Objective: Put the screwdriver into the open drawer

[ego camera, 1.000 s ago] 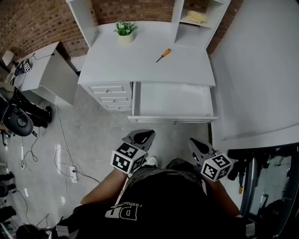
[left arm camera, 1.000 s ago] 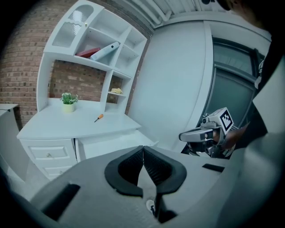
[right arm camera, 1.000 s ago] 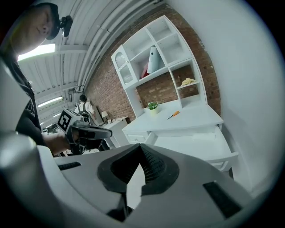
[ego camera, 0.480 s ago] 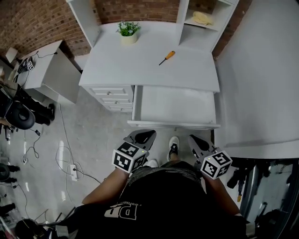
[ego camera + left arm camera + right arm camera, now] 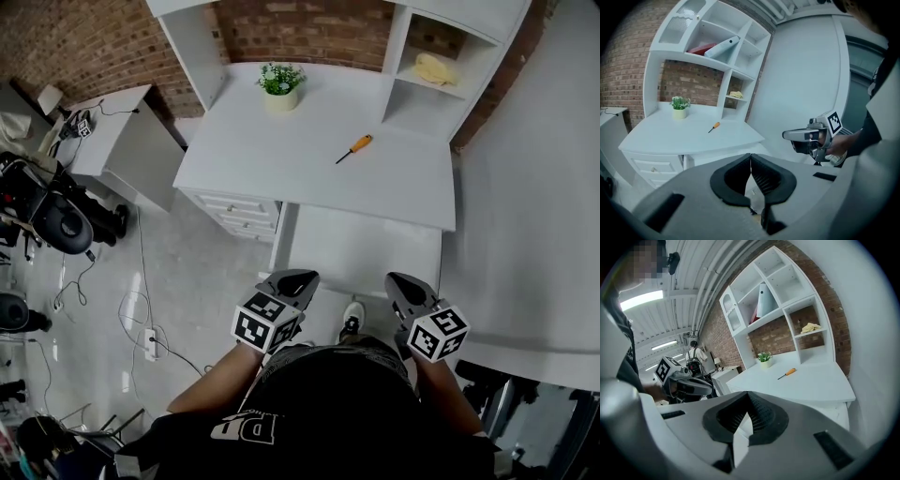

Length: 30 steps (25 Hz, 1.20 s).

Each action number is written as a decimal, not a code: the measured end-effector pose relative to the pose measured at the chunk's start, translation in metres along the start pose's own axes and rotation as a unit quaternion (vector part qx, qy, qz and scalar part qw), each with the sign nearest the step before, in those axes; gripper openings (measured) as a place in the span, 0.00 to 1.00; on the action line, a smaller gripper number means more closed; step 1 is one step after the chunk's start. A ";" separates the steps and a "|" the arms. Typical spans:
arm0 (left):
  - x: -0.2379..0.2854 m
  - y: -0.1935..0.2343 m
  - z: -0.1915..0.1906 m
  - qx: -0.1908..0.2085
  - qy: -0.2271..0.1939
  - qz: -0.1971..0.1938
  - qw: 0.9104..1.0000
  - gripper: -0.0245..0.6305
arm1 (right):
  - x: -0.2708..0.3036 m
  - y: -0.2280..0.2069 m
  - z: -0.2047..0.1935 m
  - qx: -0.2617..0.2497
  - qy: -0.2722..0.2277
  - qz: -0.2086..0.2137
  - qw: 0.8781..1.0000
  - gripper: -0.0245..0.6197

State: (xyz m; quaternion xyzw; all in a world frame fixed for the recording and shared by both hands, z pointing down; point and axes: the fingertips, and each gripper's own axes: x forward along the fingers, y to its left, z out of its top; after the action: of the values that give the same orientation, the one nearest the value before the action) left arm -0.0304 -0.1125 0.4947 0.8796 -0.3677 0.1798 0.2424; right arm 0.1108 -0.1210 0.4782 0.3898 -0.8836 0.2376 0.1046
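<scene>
Lying untouched on the table, right of its centre, the screwdriver is not yet grasped. The open drawer juts from the table's front. The left hand-held gripper and right hand-held gripper hang before it, jaws together, empty.

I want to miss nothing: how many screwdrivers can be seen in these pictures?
1. The screwdriver, orange-handled, lies on the white desk, to the right of the potted plant. The open drawer shows none; closed drawers may hide more.
</scene>
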 end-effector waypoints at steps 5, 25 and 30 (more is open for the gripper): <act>0.023 0.010 0.022 -0.010 -0.003 0.022 1.000 0.07 | 0.021 -0.028 0.018 -0.007 0.006 0.029 1.000 0.05; 0.059 0.029 0.054 -0.044 -0.009 0.132 0.990 0.07 | 0.089 -0.113 0.045 -0.229 0.069 0.078 0.968 0.05; 0.062 0.044 0.052 -0.052 -0.007 0.126 0.991 0.07 | 0.113 -0.134 0.054 -0.265 0.081 0.054 0.959 0.05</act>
State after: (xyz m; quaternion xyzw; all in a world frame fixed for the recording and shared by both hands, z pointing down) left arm -0.0139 -0.2031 0.4962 0.8135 -0.4863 0.1834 0.2609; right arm 0.1331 -0.2980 0.5187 0.2793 -0.9231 0.0313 0.2623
